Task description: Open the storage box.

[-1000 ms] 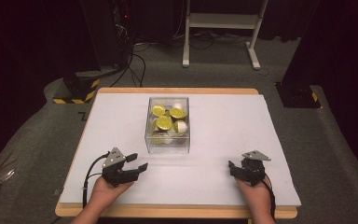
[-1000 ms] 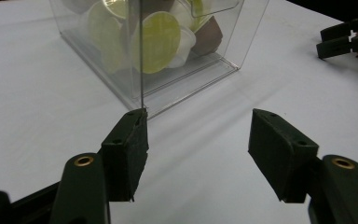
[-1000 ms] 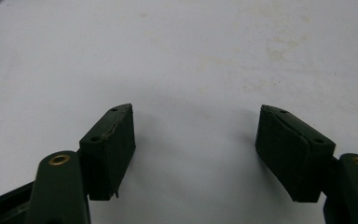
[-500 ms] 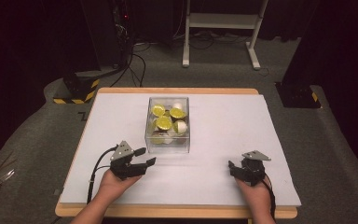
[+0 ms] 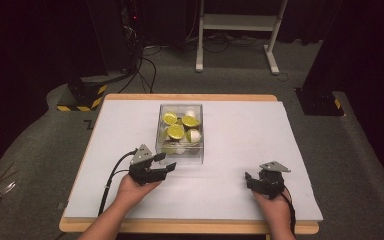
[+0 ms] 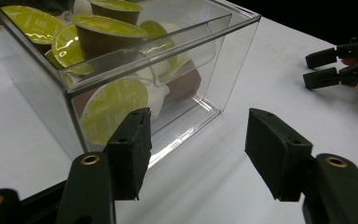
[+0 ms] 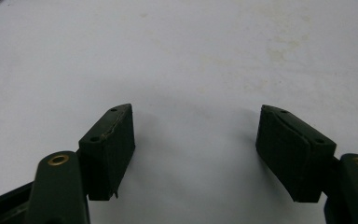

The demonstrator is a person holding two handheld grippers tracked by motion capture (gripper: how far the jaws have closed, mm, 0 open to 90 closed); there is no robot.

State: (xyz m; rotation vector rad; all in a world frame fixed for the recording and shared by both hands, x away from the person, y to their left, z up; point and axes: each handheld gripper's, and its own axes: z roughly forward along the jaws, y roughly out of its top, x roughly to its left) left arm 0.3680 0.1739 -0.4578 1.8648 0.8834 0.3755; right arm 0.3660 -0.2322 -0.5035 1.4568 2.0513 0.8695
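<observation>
Right gripper point(image 7: 196, 140) over white table point(image 7: 191, 51), seen along its own two black jaws. Jaws apart, nothing between them, only bare surface in the gap. Left pad point(image 7: 109, 149) and right pad point(image 7: 289, 149) dark, each with small screw holes. Brass rivets at the bottom corners. Faint yellowish stains point(image 7: 279, 53) on table, upper right.

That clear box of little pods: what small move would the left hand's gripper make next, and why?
Probably ease forward and across so the jaws straddle the clear box's near corner. The left gripper is open with nothing between its jaws, just short of that wall; the right gripper rests apart on the white table.
</observation>
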